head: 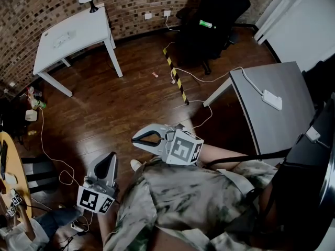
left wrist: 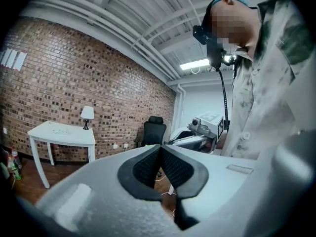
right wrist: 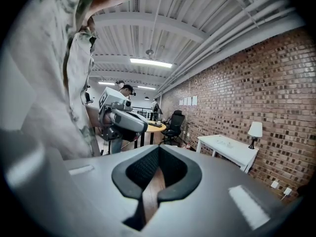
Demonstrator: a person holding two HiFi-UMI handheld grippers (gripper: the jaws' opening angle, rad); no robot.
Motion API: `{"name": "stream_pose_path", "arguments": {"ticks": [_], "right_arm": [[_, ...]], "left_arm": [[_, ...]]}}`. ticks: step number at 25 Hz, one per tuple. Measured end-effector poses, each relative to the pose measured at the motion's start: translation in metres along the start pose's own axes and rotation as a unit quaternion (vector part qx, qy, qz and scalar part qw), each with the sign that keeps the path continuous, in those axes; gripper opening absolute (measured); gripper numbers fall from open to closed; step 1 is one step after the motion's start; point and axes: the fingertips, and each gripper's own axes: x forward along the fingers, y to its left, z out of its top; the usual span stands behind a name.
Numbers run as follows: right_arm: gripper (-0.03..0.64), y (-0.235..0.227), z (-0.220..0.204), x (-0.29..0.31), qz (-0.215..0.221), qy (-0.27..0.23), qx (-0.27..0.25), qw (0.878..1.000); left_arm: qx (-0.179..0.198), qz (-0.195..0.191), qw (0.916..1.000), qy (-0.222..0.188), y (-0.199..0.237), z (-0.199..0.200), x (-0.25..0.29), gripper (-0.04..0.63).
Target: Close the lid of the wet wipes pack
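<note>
Left gripper [left wrist: 160, 151]: pads are pressed together with nothing gripped; it is held low beside the person's shirt [head: 193, 197] and pointed out at the room.
Right gripper [right wrist: 158, 154]: tips are closed on each other, and only floor [right wrist: 150, 191] is seen through the slit behind them.
Wet wipes pack: not identified in any view; nothing lies between or just ahead of either pair of fingers.
Possible candidate: a small pale item [head: 63, 38] is seen on the white table [head: 84, 22], well beyond both fingertips and too small to be named.
Posture: judged a carrying hold, as no work surface is near the fingers.
Lid: its state cannot be told.
</note>
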Motion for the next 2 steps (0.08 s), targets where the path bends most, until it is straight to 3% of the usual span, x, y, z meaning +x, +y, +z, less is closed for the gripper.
{"name": "stream_pose_path", "arguments": {"ticks": [2], "right_arm": [[0.002,0.0003,0.0034,0.0098,0.001,0.001,0.001,1.000]], "left_arm": [[-0.002,0.000,1.0000,-0.002,0.0082,0.0012,-0.0060,0.000]]}}
